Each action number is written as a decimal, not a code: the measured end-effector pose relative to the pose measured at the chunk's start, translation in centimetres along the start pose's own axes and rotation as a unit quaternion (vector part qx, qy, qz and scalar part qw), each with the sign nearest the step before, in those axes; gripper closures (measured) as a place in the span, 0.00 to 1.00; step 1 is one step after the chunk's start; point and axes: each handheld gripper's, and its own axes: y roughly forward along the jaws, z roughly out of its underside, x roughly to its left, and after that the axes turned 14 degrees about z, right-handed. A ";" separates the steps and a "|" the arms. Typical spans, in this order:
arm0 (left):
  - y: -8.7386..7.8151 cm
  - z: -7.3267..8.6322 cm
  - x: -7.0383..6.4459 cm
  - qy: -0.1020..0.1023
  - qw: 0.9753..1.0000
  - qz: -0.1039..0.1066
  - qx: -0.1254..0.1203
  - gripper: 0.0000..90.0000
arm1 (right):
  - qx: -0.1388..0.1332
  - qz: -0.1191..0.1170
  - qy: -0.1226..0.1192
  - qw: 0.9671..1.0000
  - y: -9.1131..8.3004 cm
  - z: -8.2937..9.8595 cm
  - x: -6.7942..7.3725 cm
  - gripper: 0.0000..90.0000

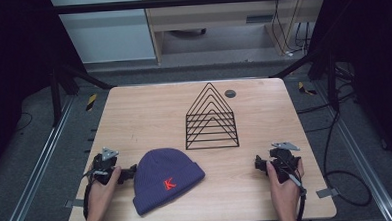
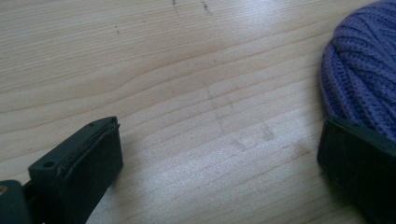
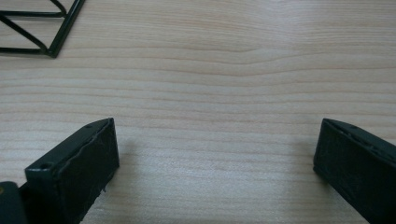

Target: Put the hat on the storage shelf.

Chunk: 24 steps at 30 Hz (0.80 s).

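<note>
Both claws are resting low on the table [image 1: 134, 118], jaws spread wide and gripping nothing. Left gripper [image 2: 219, 158] is sitting just beside the purple hat [image 2: 364, 70], perhaps touching its edge. Beyond the right gripper [image 3: 217, 158], the wire rack [image 3: 37, 28] is standing apart.

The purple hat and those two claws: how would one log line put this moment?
left gripper: open, beside purple hat | right gripper: open, over bare table | wire rack: upright behind hat | hat: lying flat, ungripped
</note>
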 end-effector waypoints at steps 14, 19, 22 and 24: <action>-4.2 -1.2 1.0 0.000 0.999 0.030 -0.022 0.06 | -0.001 -0.002 -0.002 1.000 0.0 0.0 0.1 0.01; -5.9 -2.9 -0.5 0.016 0.999 0.044 0.013 0.06 | -0.002 -0.011 -0.008 1.000 -0.3 0.2 0.2 0.01; -5.8 -3.8 -1.3 0.022 0.998 0.054 0.031 0.07 | -0.002 -0.013 -0.009 1.000 -0.4 0.3 0.2 0.01; -5.2 -4.2 -1.7 0.025 0.997 0.054 0.044 0.09 | -0.003 -0.014 -0.011 1.000 -0.5 0.4 0.3 0.01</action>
